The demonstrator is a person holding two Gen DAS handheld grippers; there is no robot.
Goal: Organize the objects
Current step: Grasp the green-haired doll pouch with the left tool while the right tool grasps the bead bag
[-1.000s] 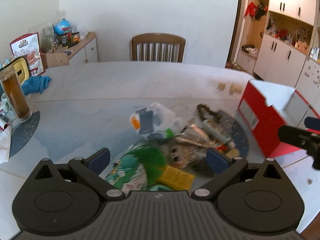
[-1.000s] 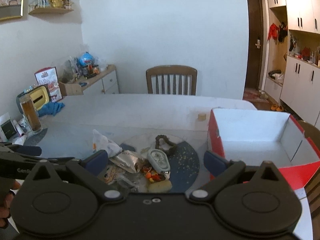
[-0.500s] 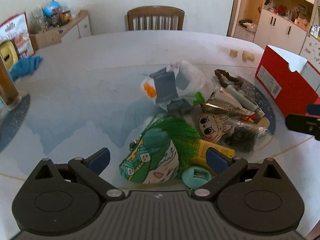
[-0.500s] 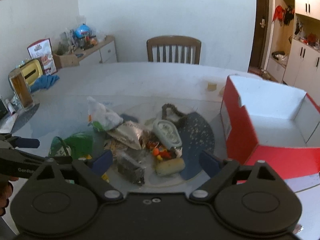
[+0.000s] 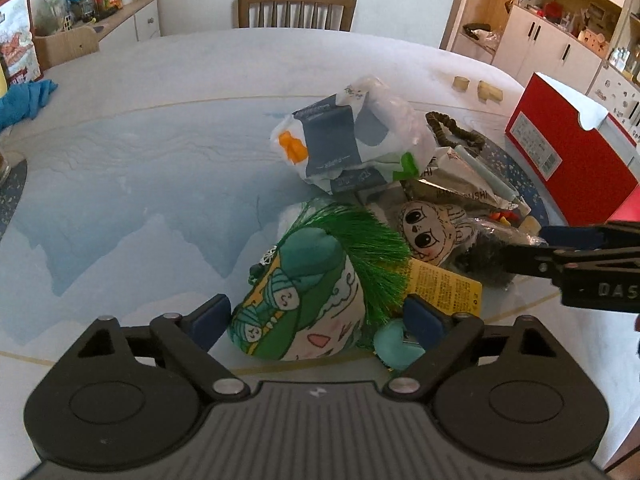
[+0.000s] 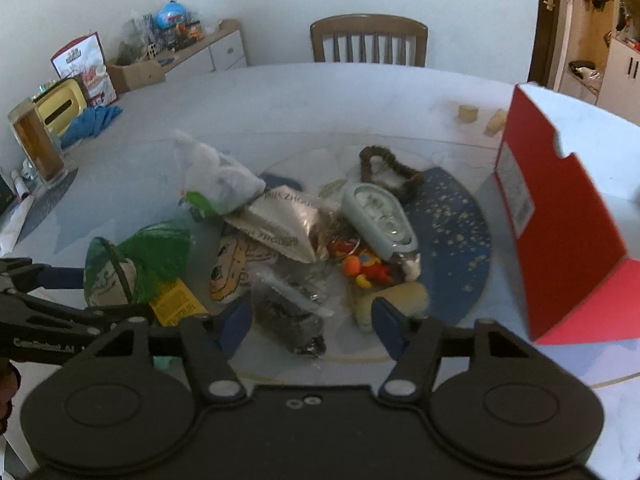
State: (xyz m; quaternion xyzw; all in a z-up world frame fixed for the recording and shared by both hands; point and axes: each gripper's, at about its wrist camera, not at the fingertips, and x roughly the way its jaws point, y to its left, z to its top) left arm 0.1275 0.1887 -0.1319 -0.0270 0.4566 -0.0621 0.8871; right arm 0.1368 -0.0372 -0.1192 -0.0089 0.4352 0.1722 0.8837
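Observation:
A pile of small things lies on the round table (image 5: 160, 160). My left gripper (image 5: 316, 318) straddles a green-haired cloth pouch (image 5: 304, 304); its jaws are closing and the pads do not press on it. My right gripper (image 6: 311, 322) hangs over a clear bag of dark bits (image 6: 292, 320), its jaws closing with gaps on both sides. Also in the pile are a white plastic bag (image 5: 348, 140), a cartoon-face doll (image 5: 432, 232), a silver foil packet (image 6: 280, 224), a pale green case (image 6: 380, 220) and an orange toy (image 6: 360, 268). An open red box (image 6: 560, 216) stands to the right.
A dark scrunchie (image 6: 384, 164) lies behind the pile. Two small wooden blocks (image 5: 476, 87) sit near the box. At the left are a glass of brown liquid (image 6: 36, 140) and a blue cloth (image 5: 24, 100). A chair (image 5: 296, 8) stands at the table's far side.
Both grippers have sunk and tilted down toward the pile, which now fills the lower views. The right jaws have narrowed a lot, the left jaws a little.

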